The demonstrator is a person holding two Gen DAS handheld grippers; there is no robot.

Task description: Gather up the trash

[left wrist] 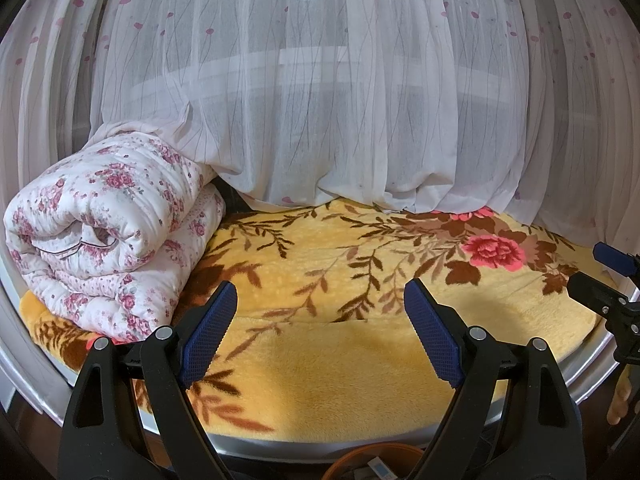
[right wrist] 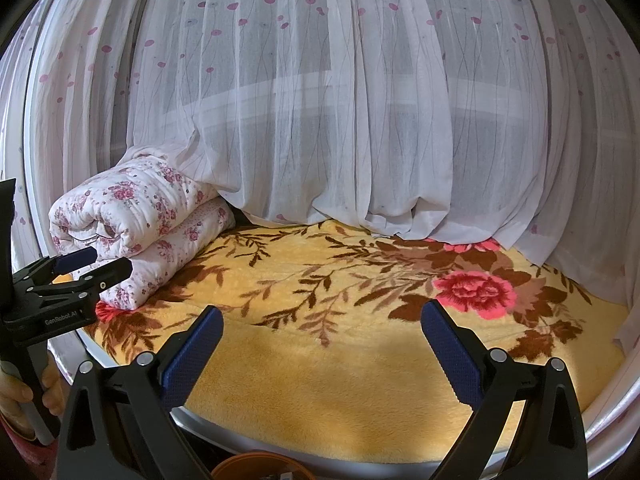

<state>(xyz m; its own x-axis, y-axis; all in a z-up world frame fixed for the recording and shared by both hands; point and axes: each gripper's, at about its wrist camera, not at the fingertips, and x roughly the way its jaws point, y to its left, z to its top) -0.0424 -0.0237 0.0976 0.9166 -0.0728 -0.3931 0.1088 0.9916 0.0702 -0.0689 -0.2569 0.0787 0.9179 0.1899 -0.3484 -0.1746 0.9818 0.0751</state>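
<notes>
Folded quilt at left, yellow blanket centre. Left gripper and right gripper hover released, empty — no trash visible here. Search step, judged; orange bin rim below awaits finds.

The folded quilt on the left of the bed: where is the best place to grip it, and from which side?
Grip the quilt at its rounded fold end, coming from the front with the open left claw. That end faces the claw and its layers bulge there.
</notes>
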